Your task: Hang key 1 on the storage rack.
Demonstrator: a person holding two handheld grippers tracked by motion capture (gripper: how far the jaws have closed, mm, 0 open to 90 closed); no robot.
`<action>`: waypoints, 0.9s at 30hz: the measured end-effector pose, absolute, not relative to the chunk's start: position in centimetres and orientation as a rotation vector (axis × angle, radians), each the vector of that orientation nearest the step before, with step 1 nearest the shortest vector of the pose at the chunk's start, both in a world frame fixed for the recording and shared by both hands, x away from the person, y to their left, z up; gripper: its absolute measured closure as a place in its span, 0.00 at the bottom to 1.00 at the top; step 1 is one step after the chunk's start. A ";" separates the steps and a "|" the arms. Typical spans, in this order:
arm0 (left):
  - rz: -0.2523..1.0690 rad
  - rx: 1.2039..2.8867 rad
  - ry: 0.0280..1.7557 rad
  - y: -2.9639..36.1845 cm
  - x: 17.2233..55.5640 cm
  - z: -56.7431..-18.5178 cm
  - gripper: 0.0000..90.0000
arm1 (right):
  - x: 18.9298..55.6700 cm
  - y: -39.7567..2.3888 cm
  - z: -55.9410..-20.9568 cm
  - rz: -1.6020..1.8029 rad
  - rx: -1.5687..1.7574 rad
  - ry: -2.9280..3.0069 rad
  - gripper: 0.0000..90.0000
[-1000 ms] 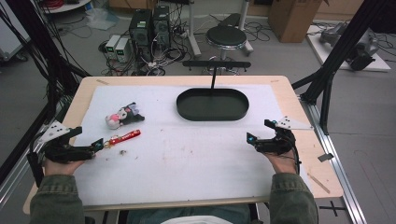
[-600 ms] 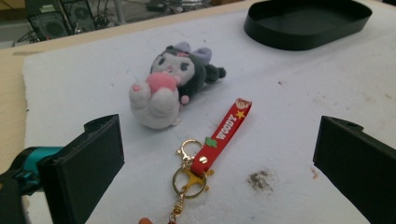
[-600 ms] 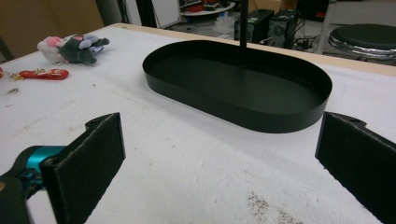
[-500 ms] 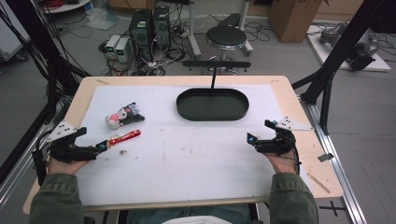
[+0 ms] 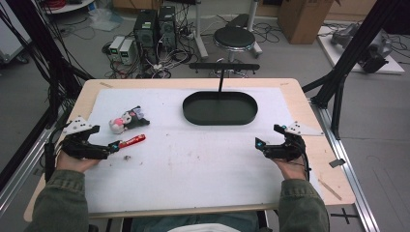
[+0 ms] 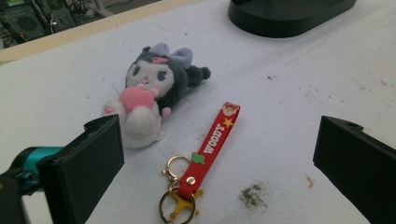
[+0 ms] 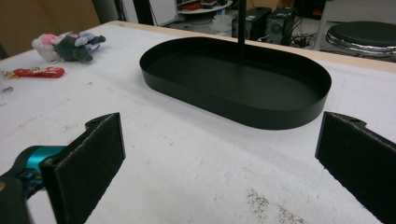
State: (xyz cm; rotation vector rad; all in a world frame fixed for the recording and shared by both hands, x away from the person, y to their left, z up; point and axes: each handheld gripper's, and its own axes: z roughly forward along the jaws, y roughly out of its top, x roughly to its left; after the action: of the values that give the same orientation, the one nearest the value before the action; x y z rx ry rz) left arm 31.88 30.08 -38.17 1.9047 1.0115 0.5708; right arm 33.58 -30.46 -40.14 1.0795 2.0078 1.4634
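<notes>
As my left gripper [image 5: 114, 146] has crept toward the red keychain [image 5: 132, 141], its jaws gape empty around it. At three o'clock, my right gripper [image 5: 267, 137] waits, jaws wide and empty.

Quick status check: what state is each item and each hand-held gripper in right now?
Left hand-held gripper: jaws open, empty, just short of the keychain.
Right hand-held gripper: jaws open, empty, facing the tray.
Red Woody keychain: flat on the table, gold clasp end nearest the left hand-held gripper.
Plush toy: lying on its side beside the keychain.
Black oval tray: upright, empty.
</notes>
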 end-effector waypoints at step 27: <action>0.363 2.168 0.943 26.8 36.2 -38.7 0.10 | 33.9 -30.6 -40.4 1.455 1.091 2.001 0.00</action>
State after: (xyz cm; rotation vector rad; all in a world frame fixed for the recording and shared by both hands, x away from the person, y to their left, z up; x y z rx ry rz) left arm 36.21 26.76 -38.72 2.1678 0.9434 0.3628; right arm 33.86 -30.62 -40.38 1.0910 2.0013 1.4548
